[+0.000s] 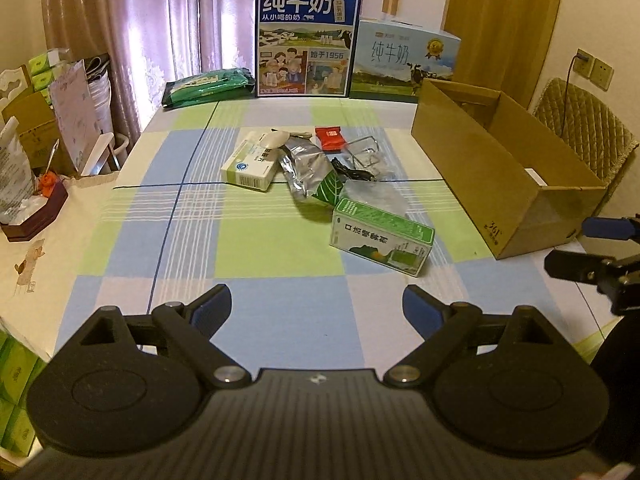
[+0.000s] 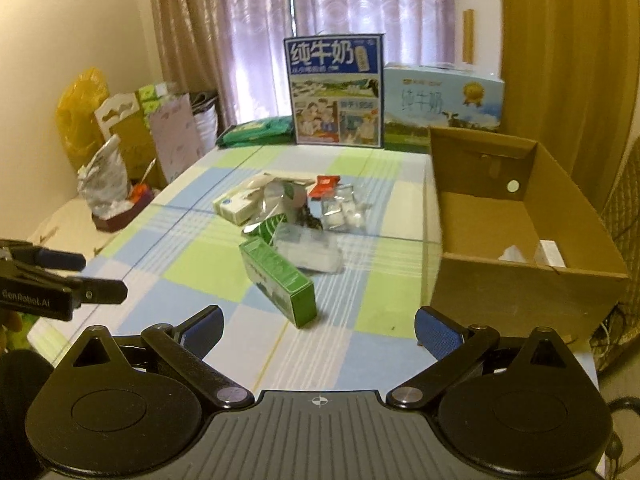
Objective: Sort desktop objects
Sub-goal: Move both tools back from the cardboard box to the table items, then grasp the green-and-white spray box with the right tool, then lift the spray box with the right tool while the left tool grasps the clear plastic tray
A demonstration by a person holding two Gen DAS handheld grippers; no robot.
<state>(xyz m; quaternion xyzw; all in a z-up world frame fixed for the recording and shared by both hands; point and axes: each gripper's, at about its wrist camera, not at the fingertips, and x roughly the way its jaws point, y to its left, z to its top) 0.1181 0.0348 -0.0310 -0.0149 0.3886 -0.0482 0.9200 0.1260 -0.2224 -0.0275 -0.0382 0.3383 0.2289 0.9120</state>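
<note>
A heap of small items lies mid-table: a green box (image 1: 382, 242) (image 2: 280, 280) nearest me, a white medicine box (image 1: 250, 168) (image 2: 236, 206), a silver foil pouch (image 1: 308, 172), a red packet (image 1: 330, 138) (image 2: 324, 185), a black cable (image 1: 352, 170) and clear plastic bags (image 2: 340, 212). An open cardboard box (image 1: 500, 168) (image 2: 520, 240) stands at the right with a few white items inside. My left gripper (image 1: 316, 308) is open and empty, short of the green box. My right gripper (image 2: 318, 326) is open and empty, just before the green box.
Two milk cartons (image 1: 306, 40) (image 1: 404, 62) and a green pack (image 1: 208, 86) line the table's far edge by the curtain. Bags, tissue packs and a dark tray (image 1: 36, 216) crowd the left side. A padded chair (image 1: 580, 128) stands behind the cardboard box.
</note>
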